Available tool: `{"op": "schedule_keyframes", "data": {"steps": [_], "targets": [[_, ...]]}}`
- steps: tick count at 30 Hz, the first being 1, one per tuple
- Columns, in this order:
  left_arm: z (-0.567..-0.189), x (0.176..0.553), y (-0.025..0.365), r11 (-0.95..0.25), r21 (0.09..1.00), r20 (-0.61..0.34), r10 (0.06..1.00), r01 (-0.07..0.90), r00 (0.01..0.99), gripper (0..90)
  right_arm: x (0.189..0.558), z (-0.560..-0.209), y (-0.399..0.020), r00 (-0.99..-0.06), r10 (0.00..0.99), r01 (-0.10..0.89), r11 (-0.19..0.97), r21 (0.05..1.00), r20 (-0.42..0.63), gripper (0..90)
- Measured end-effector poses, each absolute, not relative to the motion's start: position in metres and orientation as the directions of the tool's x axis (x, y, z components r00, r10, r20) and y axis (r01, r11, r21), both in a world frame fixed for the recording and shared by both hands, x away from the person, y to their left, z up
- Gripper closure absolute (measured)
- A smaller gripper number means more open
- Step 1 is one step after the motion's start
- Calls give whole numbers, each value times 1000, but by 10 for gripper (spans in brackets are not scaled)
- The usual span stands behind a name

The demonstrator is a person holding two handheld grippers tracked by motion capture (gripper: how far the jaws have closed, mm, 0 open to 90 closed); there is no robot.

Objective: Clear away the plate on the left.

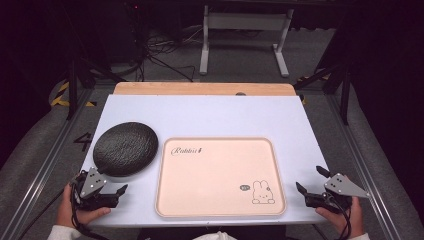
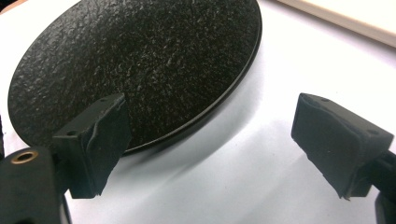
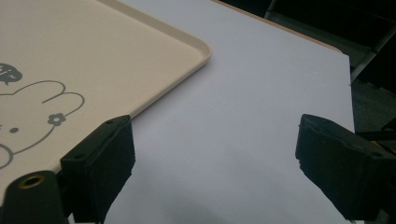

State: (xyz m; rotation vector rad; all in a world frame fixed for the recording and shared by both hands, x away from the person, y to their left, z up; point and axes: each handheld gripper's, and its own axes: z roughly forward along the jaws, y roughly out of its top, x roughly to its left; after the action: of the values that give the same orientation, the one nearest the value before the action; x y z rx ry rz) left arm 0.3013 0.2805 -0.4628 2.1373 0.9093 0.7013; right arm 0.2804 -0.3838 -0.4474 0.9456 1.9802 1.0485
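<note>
Jaws spread wide on both: left gripper (image 1: 111,192) sits at the near edge of the round black textured plate (image 1: 125,148), right gripper (image 1: 309,186) just right of the empty pink rectangular tray (image 1: 220,176) with rabbit print. Nothing held. Looks like start; next move likely needs the plate's rim pinched.

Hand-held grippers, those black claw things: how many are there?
2. The left hand-held gripper sits at the near left beside the black round plate; the right hand-held gripper at the near right, beside the pink tray.
</note>
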Motion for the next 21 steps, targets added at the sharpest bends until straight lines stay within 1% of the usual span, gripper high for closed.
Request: {"op": "schedule_keyframes", "data": {"steps": [6, 11, 15, 21], "targets": [[-465, 303, 278, -523, 759, 209, 759, 386, 617, 130, 280, -447, -384, -494, 837, 272, 405, 873, -234, 126], [-466, 307, 273, -553, 734, 247, 759, 395, 603, 151, 281, -447, -383, -493, 837, 277, 409, 869, -237, 126], [-464, 312, 264, -602, 698, 335, 753, 388, 566, 173, 281, -448, -385, -486, 843, 283, 400, 872, -229, 126], [-464, 324, 246, -697, 617, 460, 696, 365, 551, 200, 281, -448, -384, -493, 838, 281, 408, 869, -234, 126]]}}
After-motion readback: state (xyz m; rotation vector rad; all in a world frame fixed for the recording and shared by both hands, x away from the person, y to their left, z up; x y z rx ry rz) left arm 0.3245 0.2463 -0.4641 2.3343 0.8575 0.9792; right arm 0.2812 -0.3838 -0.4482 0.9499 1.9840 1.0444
